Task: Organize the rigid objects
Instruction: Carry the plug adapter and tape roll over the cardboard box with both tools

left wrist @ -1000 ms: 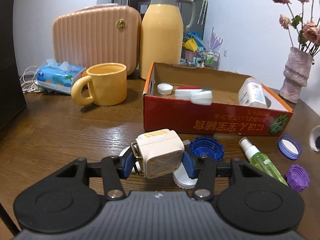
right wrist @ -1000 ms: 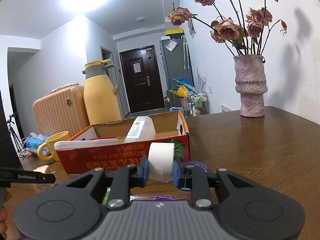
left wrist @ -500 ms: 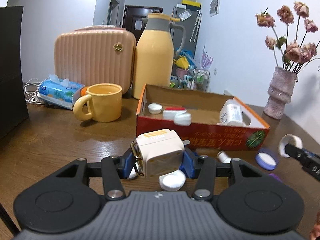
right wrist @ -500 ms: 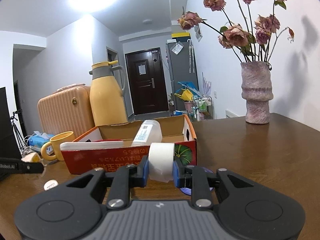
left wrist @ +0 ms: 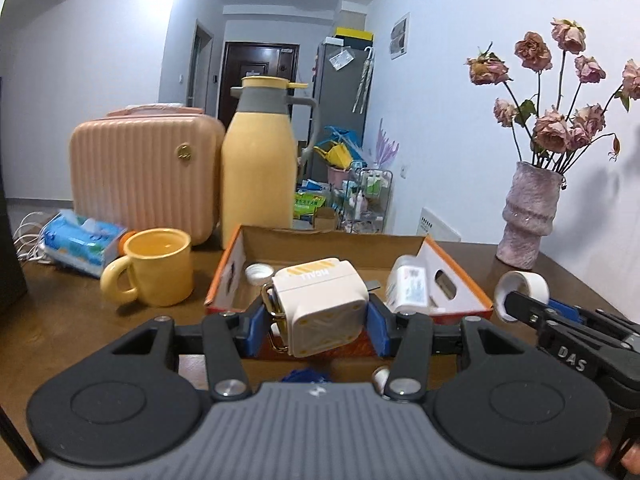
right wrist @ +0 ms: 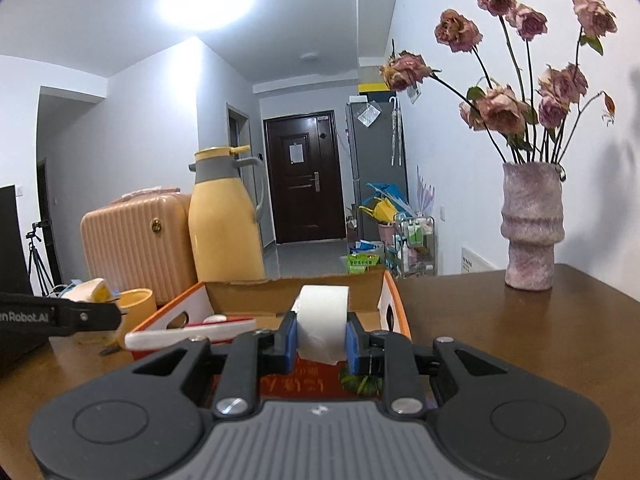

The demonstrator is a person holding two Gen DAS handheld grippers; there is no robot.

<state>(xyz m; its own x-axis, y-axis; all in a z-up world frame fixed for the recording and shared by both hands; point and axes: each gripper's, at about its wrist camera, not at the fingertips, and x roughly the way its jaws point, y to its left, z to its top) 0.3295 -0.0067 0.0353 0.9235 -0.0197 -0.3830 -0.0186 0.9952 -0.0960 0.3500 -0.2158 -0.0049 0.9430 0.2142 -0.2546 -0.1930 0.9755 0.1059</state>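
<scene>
My left gripper (left wrist: 318, 320) is shut on a cream plug adapter (left wrist: 320, 308) and holds it in the air just in front of the red cardboard box (left wrist: 232, 268). In the box lie a white bottle (left wrist: 408, 286) and a white cap (left wrist: 259, 272). My right gripper (right wrist: 322, 344) is shut on a white tape roll (right wrist: 322, 320), raised before the box's near wall (right wrist: 394, 312). From the left wrist view the right gripper (left wrist: 516, 304) and its tape roll (left wrist: 520, 286) show at the box's right end. In the right wrist view the adapter (right wrist: 90, 288) shows at far left.
A yellow mug (left wrist: 160, 266), yellow thermos (left wrist: 260, 168), pink case (left wrist: 144, 180) and tissue pack (left wrist: 80, 240) stand left of and behind the box. A vase of dried roses (right wrist: 532, 228) stands at the right. A blue cap (left wrist: 306, 376) lies on the table below my left fingers.
Both grippers have risen with their loads. The adapter went from just above the table to box-rim height, and the loose caps and spray bottle dropped out of view. The tape roll now sits against the box opening.
</scene>
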